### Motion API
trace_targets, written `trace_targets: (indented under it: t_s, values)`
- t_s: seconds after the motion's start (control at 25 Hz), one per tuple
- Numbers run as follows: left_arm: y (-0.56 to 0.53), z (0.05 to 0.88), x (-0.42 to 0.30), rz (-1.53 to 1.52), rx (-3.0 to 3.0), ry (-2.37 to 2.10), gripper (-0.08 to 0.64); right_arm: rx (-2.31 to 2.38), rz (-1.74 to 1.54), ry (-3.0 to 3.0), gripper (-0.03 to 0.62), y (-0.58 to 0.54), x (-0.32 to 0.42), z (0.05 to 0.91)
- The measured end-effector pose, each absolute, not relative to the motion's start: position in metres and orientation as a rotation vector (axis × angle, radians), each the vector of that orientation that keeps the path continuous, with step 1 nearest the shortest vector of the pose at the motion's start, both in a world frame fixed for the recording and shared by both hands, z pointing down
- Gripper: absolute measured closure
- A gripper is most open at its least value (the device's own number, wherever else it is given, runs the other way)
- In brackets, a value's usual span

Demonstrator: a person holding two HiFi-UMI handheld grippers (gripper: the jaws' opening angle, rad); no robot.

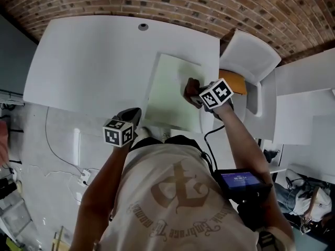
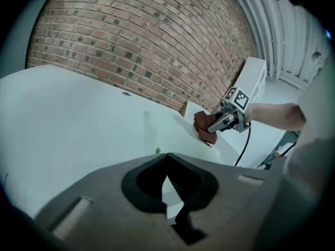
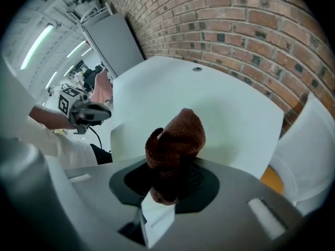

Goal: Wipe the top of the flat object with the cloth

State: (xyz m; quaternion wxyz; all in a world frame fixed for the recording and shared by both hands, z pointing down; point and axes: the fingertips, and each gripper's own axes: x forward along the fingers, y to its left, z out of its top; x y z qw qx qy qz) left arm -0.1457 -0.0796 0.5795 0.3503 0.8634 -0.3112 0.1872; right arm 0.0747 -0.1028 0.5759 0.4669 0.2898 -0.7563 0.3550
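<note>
two claws split the work: the right claw [image 3: 168,179] pinches the bunched brown cloth [image 3: 177,140] at its tip, angled down onto the pale flat board [image 1: 168,90] for wiping, while the left claw [image 2: 167,184], pressed together and empty, hovers beside the board's near corner.

No text is reading clearly in any view; the shirt [image 1: 178,192] is carrying an emblem above an arc of ornate lettering, too distorted to decipher; the small screen [image 1: 239,180] is showing characters too small to read; one marker cube [image 1: 119,133] and the other marker cube [image 1: 216,94] are displaying only black-and-white square patterns.
</note>
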Motion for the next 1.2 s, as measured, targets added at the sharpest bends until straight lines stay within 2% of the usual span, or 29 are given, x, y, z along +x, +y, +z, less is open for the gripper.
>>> trace_targets:
  t_s: [0.32, 0.56, 0.8, 1.2]
  values:
    - [-0.071, 0.58, -0.183, 0.457, 2.189, -0.881, 0.558, 0.471, 0.821, -1.985, 0.491, -0.12, -0.056, 0.573]
    - [-0.063, 0.587, -0.216, 0.446, 2.141, -0.93, 0.558, 0.367, 0.738, -1.937, 0.489, -0.109, -0.096, 0.59]
    - [-0.064, 0.591, -0.212, 0.458, 2.158, -0.879, 0.558, 0.394, 0.749, -1.896, 0.489, -0.093, -0.076, 0.596]
    - [-0.079, 0.595, -0.165, 0.533, 2.253, -0.679, 0.558, 0.652, 0.888, -1.769, 0.489, -0.061, 0.034, 0.604]
